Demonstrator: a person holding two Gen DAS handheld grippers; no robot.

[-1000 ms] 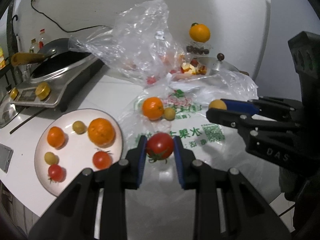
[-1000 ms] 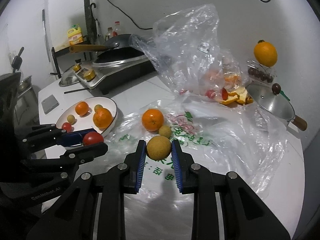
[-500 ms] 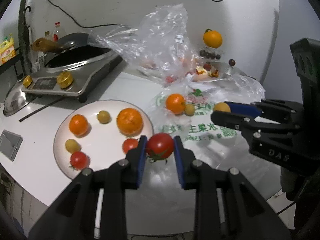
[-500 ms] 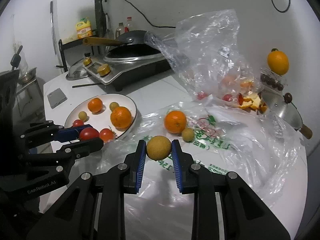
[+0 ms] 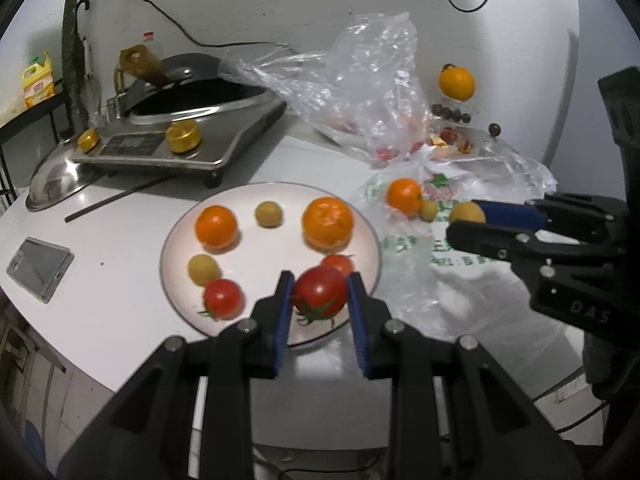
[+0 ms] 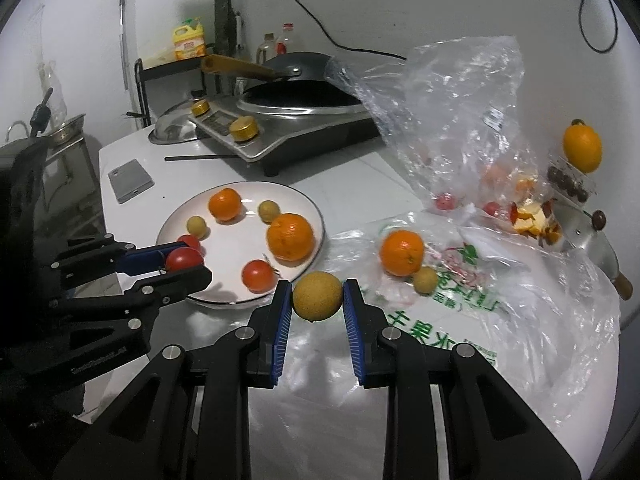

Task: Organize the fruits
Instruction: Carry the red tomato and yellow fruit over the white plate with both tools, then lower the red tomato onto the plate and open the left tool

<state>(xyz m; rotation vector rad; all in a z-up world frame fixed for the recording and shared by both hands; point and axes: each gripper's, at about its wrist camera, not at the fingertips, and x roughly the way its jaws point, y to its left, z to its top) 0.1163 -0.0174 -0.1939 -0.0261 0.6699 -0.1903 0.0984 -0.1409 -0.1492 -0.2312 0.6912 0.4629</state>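
Note:
My left gripper (image 5: 319, 294) is shut on a red tomato (image 5: 320, 290) and holds it over the near edge of the white plate (image 5: 176, 240). The plate holds two oranges, two small yellow fruits and two tomatoes. My right gripper (image 6: 317, 298) is shut on a round yellow-brown fruit (image 6: 318, 296), just right of the plate (image 6: 176, 224), above the printed plastic bag (image 6: 440, 320). An orange (image 6: 401, 253) and a small yellow fruit (image 6: 425, 280) lie on that bag. The left gripper also shows in the right wrist view (image 6: 182, 262), the right gripper in the left wrist view (image 5: 470, 220).
An induction cooker with a wok (image 5: 180, 120) stands at the back left, a steel lid (image 5: 52, 186) beside it. A phone (image 5: 38, 268) lies at the left. A crumpled clear bag (image 5: 360, 80), fruit peels and a pot lid (image 6: 588, 236) sit at the back right.
Both grippers moved left with their fruits. The left gripper now holds the tomato over the plate; the right gripper came close to the plate's right rim.

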